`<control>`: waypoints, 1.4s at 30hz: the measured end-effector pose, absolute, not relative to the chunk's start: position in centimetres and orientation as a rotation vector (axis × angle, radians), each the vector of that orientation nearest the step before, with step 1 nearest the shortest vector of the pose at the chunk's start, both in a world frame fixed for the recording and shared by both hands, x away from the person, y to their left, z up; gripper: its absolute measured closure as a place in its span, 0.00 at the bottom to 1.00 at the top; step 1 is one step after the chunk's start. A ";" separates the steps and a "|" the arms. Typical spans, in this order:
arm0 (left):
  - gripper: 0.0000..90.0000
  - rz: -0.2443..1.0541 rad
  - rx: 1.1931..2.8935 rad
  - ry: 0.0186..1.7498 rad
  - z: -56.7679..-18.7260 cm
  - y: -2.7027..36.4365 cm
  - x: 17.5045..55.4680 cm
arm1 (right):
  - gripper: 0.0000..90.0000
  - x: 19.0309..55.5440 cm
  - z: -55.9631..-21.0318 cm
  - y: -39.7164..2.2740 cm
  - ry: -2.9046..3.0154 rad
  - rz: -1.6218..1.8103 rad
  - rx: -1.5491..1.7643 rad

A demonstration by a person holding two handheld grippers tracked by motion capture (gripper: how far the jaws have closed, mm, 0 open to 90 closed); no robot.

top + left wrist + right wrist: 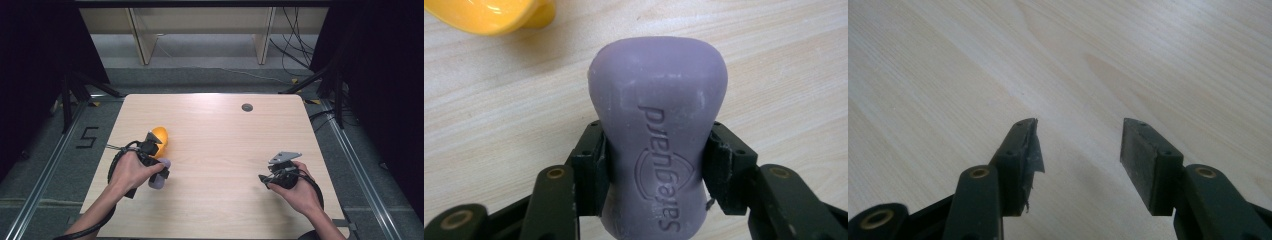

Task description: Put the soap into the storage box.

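Note:
A purple soap bar [658, 115] stamped "Safeguard" sits between the jaws of my left gripper [656, 150], which is shut on its narrow waist. In the high view that gripper [161, 176] holds the soap bar [158, 179] low over the left part of the wooden table [220, 150]. An orange dish-like object [160, 137] lies just beyond it, and its rim [489, 17] shows at the top left of the left gripper view. My right gripper [264, 180] hovers over the table's right side, open, with nothing between its fingers [1148, 160].
A small grey round cap [247, 107] sits near the table's far edge. Dark curtains stand at both sides, cables and wooden legs lie on the floor beyond the table.

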State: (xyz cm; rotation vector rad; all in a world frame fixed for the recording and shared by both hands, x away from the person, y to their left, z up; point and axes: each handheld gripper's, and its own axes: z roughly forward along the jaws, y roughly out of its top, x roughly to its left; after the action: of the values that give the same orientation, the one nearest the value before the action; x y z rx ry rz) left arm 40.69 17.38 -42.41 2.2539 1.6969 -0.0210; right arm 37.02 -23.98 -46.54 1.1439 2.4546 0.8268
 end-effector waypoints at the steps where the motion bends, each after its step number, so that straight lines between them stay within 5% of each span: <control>1: 0.54 -0.027 2.257 1.693 -42.3 17.4 40.7 | 0.55 37.0 -46.5 -24.0 2.455 0.827 1.144; 42: 0.54 0.110 2.214 1.626 -40.7 18.0 43.3 | 0.54 37.1 -46.8 -24.0 2.416 0.858 1.129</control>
State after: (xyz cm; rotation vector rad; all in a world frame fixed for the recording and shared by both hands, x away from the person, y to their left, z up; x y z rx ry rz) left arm 43.33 17.97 -40.66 2.2141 1.6258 0.1102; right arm 37.08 -23.98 -46.75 1.1290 2.4159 0.8581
